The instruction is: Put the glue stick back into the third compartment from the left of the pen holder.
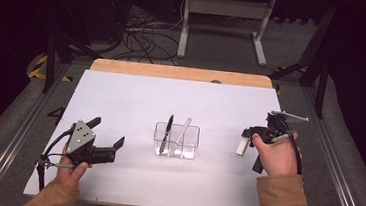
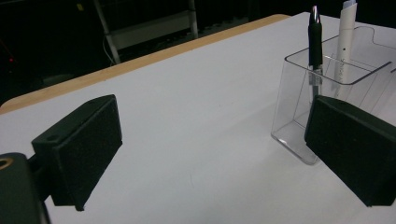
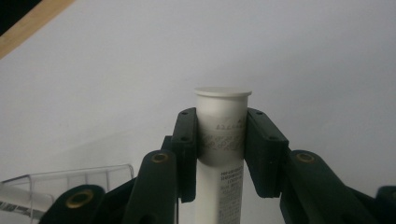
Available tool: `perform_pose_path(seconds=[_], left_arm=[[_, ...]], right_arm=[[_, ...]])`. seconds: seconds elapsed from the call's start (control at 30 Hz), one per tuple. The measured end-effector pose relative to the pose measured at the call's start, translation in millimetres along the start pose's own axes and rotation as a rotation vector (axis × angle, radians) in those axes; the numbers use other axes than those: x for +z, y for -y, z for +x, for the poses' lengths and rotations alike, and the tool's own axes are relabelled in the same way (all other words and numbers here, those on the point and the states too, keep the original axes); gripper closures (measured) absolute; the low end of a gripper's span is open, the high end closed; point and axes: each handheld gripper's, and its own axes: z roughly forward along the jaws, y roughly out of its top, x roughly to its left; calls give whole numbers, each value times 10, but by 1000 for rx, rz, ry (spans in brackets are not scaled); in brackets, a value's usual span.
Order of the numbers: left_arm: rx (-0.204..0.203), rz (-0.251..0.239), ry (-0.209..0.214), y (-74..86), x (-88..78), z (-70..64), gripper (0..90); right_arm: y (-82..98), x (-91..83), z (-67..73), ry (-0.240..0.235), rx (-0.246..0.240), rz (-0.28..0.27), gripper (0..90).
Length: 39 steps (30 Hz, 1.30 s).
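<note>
The right gripper (image 3: 220, 140) holds a white tube (image 3: 221, 135) near its cap; it may swing and hit the holder (image 1: 176, 140). Left jaws stand wide.

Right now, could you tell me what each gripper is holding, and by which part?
The right gripper clamps a white tube just below its flat capped end. The left gripper is open and holds nothing.

White cylindrical marker (image 3: 221, 140) with flat end cap, printed barrel, upright, clamped between right tongs (image 3: 221, 154), above white tabletop.

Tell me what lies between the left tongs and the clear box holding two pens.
Nothing: bare white table separates the left tongs from the clear box, seen in the high view.
</note>
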Motion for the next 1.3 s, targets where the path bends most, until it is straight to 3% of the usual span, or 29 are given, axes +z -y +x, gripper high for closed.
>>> perform_pose_path(seconds=[0.17, 0.47, 0.67, 0.77, 0.9, 1.1, 1.3], left_arm=[[4, 3, 1, 0, 0, 2, 49], [0, 0, -3, 0, -2, 2, 49], [1, 0, -2, 1, -3, 2, 50], [4, 2, -3, 2, -2, 2, 49], [0, 1, -3, 2, -3, 3, 49], [1, 0, -4, 4, -3, 0, 50], [4, 0, -6, 4, -8, 3, 49]], right_arm=[[33, -91, 51, -53, -163, -115, 675], [100, -210, 116, -152, -402, -275, 675], [131, -251, 146, -253, -516, -323, 675], [148, -252, 157, -272, -591, -343, 675], [165, -267, 171, -290, -642, -371, 675], [200, -304, 207, -360, -724, -412, 675], [255, -307, 275, -417, -775, -428, 675]])
